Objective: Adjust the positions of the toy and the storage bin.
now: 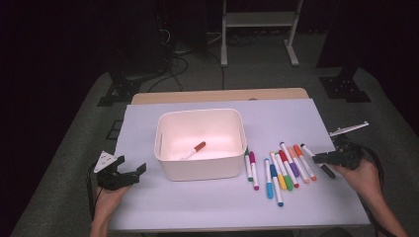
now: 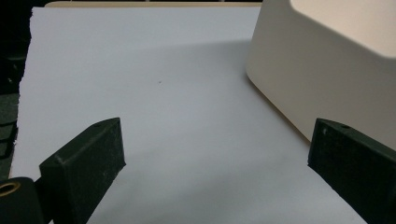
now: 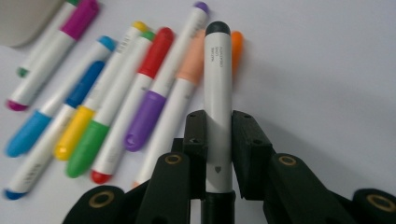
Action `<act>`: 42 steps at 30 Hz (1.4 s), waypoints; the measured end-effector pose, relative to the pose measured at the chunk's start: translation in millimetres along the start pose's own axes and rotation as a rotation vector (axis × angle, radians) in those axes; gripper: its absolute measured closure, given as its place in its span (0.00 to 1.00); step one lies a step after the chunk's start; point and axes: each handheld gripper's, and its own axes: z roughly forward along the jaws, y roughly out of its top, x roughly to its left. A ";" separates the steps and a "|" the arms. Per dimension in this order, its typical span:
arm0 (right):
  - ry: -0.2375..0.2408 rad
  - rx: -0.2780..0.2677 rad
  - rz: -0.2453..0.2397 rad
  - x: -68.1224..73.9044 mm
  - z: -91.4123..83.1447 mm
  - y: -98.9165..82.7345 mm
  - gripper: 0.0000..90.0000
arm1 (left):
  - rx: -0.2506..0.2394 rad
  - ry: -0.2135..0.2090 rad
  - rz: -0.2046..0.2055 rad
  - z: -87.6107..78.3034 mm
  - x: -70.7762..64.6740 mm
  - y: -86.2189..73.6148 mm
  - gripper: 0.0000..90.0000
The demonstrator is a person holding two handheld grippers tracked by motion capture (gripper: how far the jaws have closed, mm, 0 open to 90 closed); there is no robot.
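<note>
Because the right gripper [image 3: 218, 135] has its two black jaws clamped on the white-barrelled marker with the black cap [image 3: 218, 93] only near that marker's rear end, most of the barrel juts out past the pads, and that long overhang is where trouble could start; a quick swing towards the cream-white rectangular plastic bin [image 1: 200, 143] might let the smooth barrel pivot or slide in the grip; the free tip could also catch the peach-capped marker [image 3: 189, 70] just beside it and scatter the row. A lift that stays too low risks knocking the marker against the bin's rim, which would tip it out of the jaws before it is over the opening.

The marker runs straight between the two pads, in line with the jaws, its small end reaching forward and away from the hand; whether it rests on the pale lilac table cover [image 1: 306, 113] or is already clear of it I cannot tell. In the high view the right gripper [image 1: 318, 159] sits at the right end of the row of coloured markers, well apart from the bin, in which a red-capped marker [image 1: 193, 150] already lies.

The left gripper [image 2: 215, 149] hovers just beside the bin's near left corner; its jaws stand wide apart with nothing between them.
</note>
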 end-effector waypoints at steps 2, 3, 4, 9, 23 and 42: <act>0.046 -0.011 -0.002 3.1 -3.5 2.8 0.84 | 0.000 0.000 0.001 -0.1 0.0 0.0 0.03; 0.065 -0.015 -0.004 4.8 -5.3 4.5 0.84 | 0.001 0.000 0.001 -0.3 0.0 0.1 0.03; 0.080 -0.019 -0.007 7.2 -7.3 6.3 0.84 | 0.000 0.000 0.002 -0.4 0.1 0.1 0.03; 0.162 -0.042 -0.035 20.4 -18.4 17.5 0.84 | -0.001 0.000 0.001 -0.4 -0.1 0.1 0.03; 0.308 -0.025 -0.171 70.2 -37.3 64.8 0.84 | -0.006 -0.002 -0.002 -1.4 0.1 0.5 0.03; 0.405 0.021 -0.322 129.2 -36.3 120.3 0.84 | -0.007 -0.005 -0.008 -2.5 0.1 0.5 0.03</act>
